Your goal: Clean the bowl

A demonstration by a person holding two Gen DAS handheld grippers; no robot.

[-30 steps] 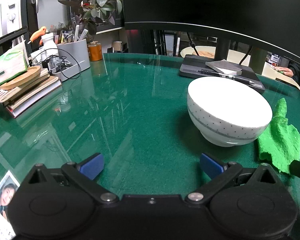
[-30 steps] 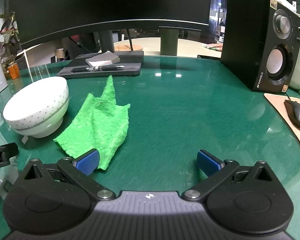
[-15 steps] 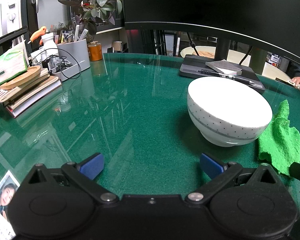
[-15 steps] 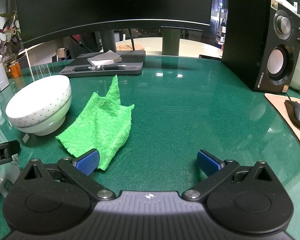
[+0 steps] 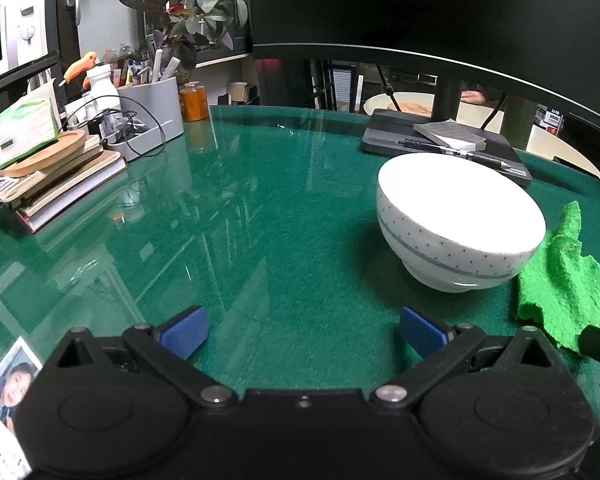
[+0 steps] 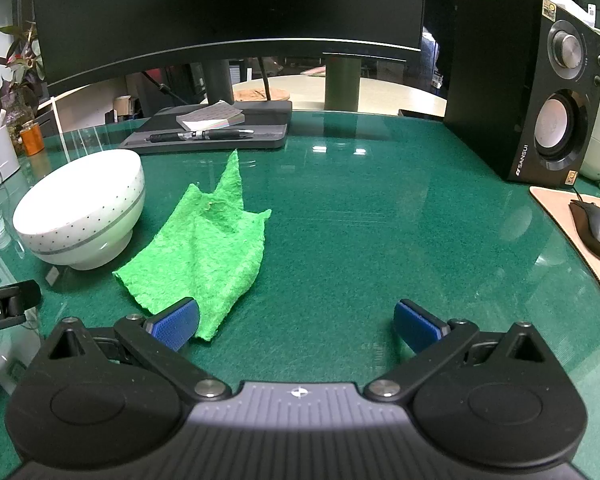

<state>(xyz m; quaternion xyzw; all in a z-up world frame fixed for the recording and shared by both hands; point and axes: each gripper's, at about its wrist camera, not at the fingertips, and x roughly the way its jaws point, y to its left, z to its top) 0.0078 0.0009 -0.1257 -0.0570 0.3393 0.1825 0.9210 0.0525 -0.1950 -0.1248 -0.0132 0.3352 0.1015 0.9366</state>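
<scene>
Glass over green felt makes up the desk (image 6: 380, 208), and it looks slick, so anything pushed sideways on it will likely slide. Largest on it are the curved monitor (image 6: 228, 12) at the back and the black speaker (image 6: 540, 92) to the right, both well clear of the work. The white dotted bowl (image 5: 460, 224) stands upright ahead and to the right of the left gripper (image 5: 300, 334), whose jaws are spread wide with nothing between them. By its look it is glazed ceramic: stiff, fairly heavy, breakable and smooth, so the sound hold is probably across the rim wall, one finger inside and one outside, rather than around the round belly. Just beside the bowl, on its right, lies the green cloth (image 6: 204, 248), crumpled, soft and light; it should bunch when pinched, and its near edge is the easy place to take it. The right gripper (image 6: 296, 324) hangs low over the desk, jaws likewise released and empty, its left fingertip (image 6: 174, 322) over that near edge. Behind the bowl a dark tray (image 6: 220, 132) holds a pen and a notepad, near enough to mind when lifting. The mouse (image 6: 596, 228) on its mat sits far right, out of the way.
</scene>
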